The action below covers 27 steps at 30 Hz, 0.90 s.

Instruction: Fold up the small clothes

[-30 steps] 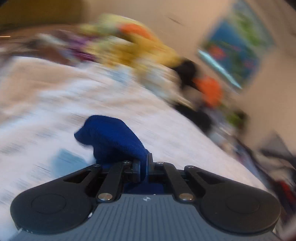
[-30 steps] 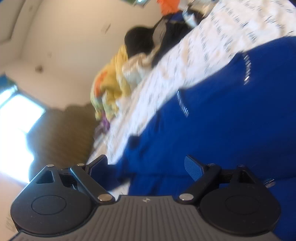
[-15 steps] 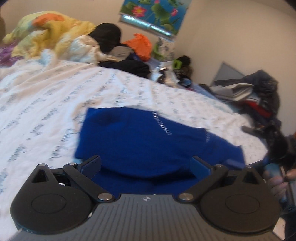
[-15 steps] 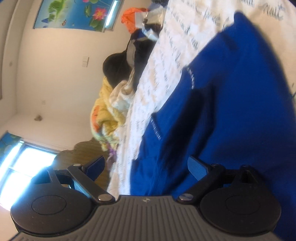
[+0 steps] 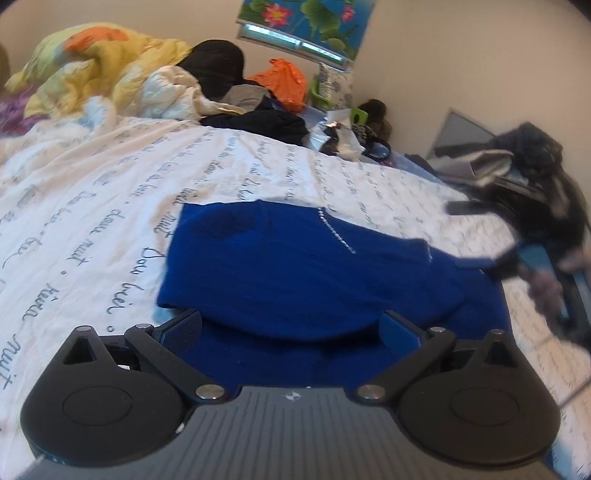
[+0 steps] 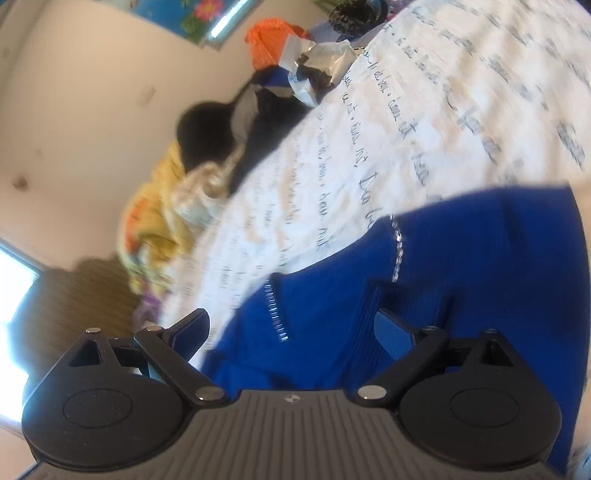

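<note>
On the script-printed white bedsheet (image 5: 110, 206), folded blue garment (image 5: 295, 266) between both released hand-held grippers (image 5: 291, 328) (image 6: 291, 332).

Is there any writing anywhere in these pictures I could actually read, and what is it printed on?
"nuit" – cursive script on the white bedsheet, repeated in rows.
"tiéra" or similar – same sheet, near the left edge; uncertain.
"bié" or similar – same sheet, beside the blue garment; partly hidden.
Other script on the sheet: too blurred or distorted to read.
Flower poster: no readable text.
Blue garment: no lettering, only sparkly trim.

Blue knit garment (image 5: 295, 266) folded over, flat on bed sheet (image 5: 92, 206)
</note>
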Each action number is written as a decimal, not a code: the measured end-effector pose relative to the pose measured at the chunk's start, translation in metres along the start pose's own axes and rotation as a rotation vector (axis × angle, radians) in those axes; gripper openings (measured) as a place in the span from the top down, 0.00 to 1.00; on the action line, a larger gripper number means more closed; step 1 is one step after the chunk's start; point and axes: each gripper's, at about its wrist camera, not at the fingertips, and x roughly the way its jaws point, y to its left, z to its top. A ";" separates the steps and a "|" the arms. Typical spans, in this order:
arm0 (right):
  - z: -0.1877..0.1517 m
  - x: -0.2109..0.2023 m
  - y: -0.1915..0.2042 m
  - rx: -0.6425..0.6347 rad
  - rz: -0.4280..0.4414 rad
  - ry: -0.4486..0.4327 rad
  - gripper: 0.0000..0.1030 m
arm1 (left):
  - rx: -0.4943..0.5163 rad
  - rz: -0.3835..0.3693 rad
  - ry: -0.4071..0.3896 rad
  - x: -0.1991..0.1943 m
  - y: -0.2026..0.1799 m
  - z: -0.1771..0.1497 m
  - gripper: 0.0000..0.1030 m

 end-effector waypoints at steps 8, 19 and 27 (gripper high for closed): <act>0.004 0.056 0.033 -0.222 -0.321 0.205 0.47 | 0.083 -0.018 -0.021 -0.004 -0.013 -0.014 0.00; -0.013 0.062 0.056 -0.454 -0.527 0.201 0.91 | 0.053 0.001 -0.032 -0.004 -0.009 -0.014 0.00; -0.075 -0.068 0.006 -0.195 -0.168 0.016 0.87 | 0.061 0.037 -0.126 -0.026 0.026 0.006 0.00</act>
